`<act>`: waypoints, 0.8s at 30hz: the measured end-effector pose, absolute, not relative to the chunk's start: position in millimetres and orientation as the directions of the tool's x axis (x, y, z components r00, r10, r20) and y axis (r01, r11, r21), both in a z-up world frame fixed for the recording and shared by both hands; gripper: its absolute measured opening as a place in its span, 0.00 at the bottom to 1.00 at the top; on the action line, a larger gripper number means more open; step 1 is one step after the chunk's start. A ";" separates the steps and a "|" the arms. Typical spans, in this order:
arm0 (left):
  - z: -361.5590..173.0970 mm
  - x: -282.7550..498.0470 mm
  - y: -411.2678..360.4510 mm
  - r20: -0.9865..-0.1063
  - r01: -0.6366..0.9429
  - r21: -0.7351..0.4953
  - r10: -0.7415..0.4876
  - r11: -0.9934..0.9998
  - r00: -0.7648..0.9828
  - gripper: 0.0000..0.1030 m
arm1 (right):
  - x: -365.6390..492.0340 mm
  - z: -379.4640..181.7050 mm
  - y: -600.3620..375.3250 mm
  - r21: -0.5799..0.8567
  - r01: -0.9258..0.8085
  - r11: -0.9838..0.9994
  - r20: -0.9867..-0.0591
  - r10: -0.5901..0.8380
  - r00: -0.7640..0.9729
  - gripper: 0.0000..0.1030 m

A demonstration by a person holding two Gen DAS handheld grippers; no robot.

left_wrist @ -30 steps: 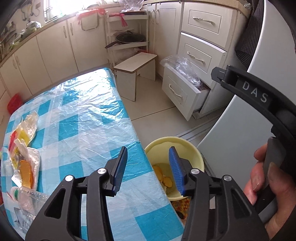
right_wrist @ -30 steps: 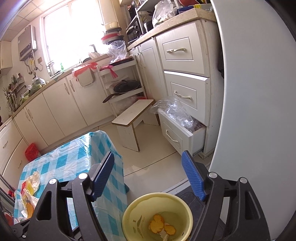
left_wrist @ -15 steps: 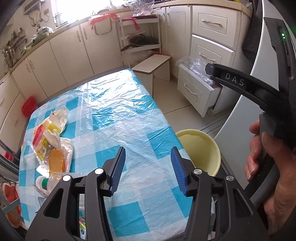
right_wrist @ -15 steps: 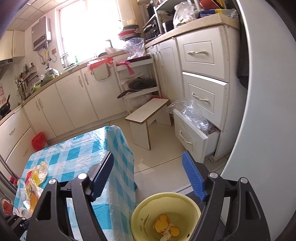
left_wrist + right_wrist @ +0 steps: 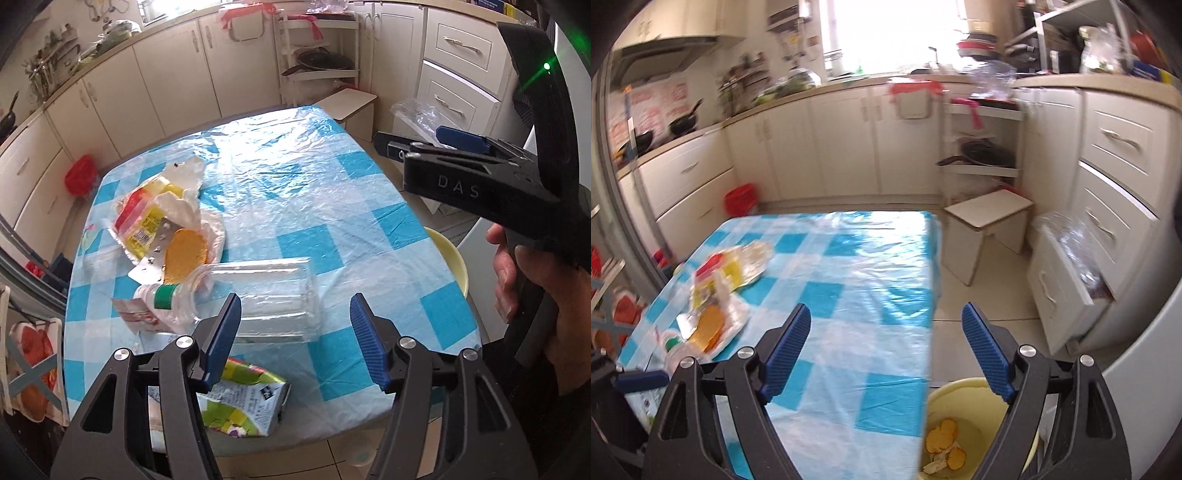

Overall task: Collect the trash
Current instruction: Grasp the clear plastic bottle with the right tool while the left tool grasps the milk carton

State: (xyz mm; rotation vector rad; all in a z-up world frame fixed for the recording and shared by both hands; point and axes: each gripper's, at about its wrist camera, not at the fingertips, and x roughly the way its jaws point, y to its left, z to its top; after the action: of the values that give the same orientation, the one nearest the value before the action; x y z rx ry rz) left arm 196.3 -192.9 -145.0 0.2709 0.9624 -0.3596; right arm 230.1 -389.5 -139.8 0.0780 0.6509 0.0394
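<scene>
Looking along the left gripper (image 5: pixel 295 334), its jaws stand wide apart and empty just above a clear plastic bottle (image 5: pixel 258 295) lying on the checked table (image 5: pixel 314 192) — wrappers (image 5: pixel 166 221) beside it. The right wrist view shows the right gripper (image 5: pixel 886 350) spread, empty, above the table edge — yellow bin (image 5: pixel 964 410) below.

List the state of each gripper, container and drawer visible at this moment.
left gripper: open, empty
right gripper: open, empty
clear plastic bottle: lying on its side
green carton: crushed, lying flat
yellow bin: uncovered, peels inside
bottom drawer: pulled open
</scene>
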 end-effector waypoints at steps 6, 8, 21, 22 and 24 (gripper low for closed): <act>-143.6 197.9 -159.4 -0.840 0.364 0.061 -0.149 0.929 0.521 0.58 | 234.4 -143.7 -347.7 0.065 -0.180 0.982 -0.620 0.181 0.763 0.80; -143.9 198.5 -150.5 -0.842 0.352 0.057 -0.145 0.934 0.520 0.58 | 235.1 -144.3 -337.0 0.072 -0.226 0.972 -0.625 0.220 0.749 0.80; -153.9 210.5 -92.6 -0.860 0.267 0.018 -0.121 0.964 0.496 0.59 | 240.7 -167.1 -284.2 0.087 -0.435 0.896 -0.713 0.361 0.601 0.81; -156.0 211.9 -83.4 -0.863 0.248 0.015 -0.113 0.969 0.492 0.59 | 241.3 -170.5 -280.0 0.081 -0.449 0.890 -0.726 0.362 0.585 0.81; -160.7 216.4 -65.3 -0.870 0.209 0.008 -0.096 0.978 0.483 0.59 | 241.2 -172.7 -276.6 0.094 -0.472 0.876 -0.725 0.385 0.571 0.82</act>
State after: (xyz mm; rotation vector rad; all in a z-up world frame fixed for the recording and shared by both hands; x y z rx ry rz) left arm 216.4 -65.3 -160.7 0.1184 1.0509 -0.1860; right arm 241.2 -276.6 -172.7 -0.1148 0.8218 0.5043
